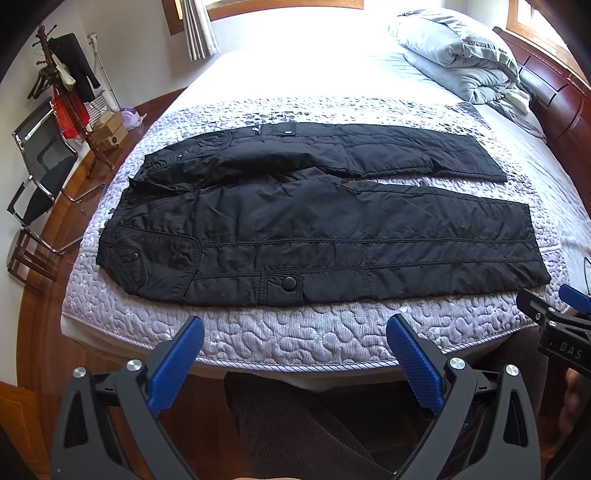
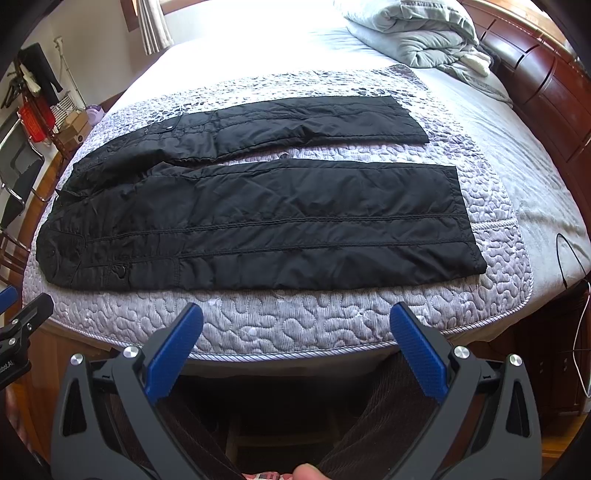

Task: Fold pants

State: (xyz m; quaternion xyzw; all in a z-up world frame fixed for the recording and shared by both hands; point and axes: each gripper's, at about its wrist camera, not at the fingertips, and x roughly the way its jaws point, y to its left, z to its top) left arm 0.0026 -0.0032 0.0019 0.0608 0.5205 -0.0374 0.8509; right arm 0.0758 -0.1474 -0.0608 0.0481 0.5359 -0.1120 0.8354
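Pants [image 1: 325, 225]: black, padded, soft, slightly slick. Best pinched at near hem and waistband. Left gripper [image 1: 295, 354], right gripper [image 2: 297, 347]: fingers apart, empty.

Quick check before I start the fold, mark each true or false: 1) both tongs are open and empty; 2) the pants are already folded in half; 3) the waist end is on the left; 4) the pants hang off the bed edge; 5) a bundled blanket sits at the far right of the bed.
1) True: the left tongs and right tongs are open, holding nothing.
2) False: the black pants lie spread flat, legs apart.
3) True: waist left, cuffs right.
4) False: they lie wholly on the quilted cover, back from its edge.
5) True: a grey blanket is bundled there.
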